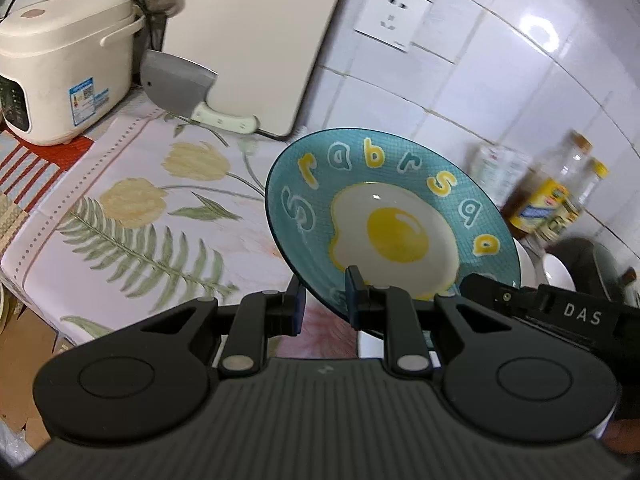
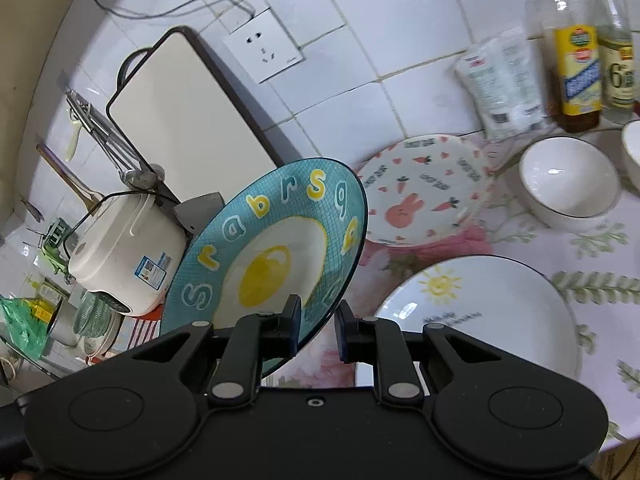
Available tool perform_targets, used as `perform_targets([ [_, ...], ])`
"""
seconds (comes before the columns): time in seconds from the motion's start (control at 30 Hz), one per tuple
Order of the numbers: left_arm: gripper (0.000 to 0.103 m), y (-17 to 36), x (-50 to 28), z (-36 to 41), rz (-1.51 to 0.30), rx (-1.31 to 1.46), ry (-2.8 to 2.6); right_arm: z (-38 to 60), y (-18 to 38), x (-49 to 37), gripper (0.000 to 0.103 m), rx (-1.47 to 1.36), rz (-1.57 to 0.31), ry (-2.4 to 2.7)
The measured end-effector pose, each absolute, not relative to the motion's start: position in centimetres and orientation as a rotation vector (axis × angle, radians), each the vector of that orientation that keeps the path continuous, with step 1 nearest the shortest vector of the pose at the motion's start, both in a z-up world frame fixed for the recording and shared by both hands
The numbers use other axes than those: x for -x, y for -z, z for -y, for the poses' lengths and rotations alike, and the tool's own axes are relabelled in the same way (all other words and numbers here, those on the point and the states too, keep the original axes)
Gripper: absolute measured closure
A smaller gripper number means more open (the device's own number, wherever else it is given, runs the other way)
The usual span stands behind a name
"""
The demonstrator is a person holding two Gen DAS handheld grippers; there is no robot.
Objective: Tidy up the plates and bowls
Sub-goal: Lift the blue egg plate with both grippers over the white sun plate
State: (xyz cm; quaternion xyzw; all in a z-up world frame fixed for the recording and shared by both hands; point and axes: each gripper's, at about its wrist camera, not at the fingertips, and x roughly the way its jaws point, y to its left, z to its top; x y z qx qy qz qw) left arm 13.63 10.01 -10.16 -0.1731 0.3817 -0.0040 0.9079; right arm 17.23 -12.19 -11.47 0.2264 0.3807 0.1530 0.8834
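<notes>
- Clamping the teal egg plate with both tools, we have the left gripper pinching its near rim, one finger above the face and one beneath.
- Our right gripper straddles the same rim from the other side; its fingers sit close on either face of the rim and look clamped, though a sliver of gap on the right-hand finger leaves us slightly unsure how firm that contact is.
- We hold the plate tilted, lifted clear of the counter, its far edge raised toward the tiled wall.
- To do this step well, we judge one grip should carry the weight before the other lets go, so the glazed rim does not slip.
- Levelling the plate before lowering would help it seat flat.
- A likely stacking spot is the sun plate, lying just beside our right fingers, with the rabbit plate behind it and a white bowl further right.
- We should keep the swing away from the bottles at the wall, and from the rice cooker and cleaver on the left.
</notes>
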Motion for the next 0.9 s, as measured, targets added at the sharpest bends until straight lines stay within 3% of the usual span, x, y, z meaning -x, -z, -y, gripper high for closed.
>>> perform_targets([
  [0.9,0.084,12.6,-9.6,-3.6,-0.913,0.334,0.111,19.5,14.4,-10.6,0.081,-0.531,-0.861,-0.227],
])
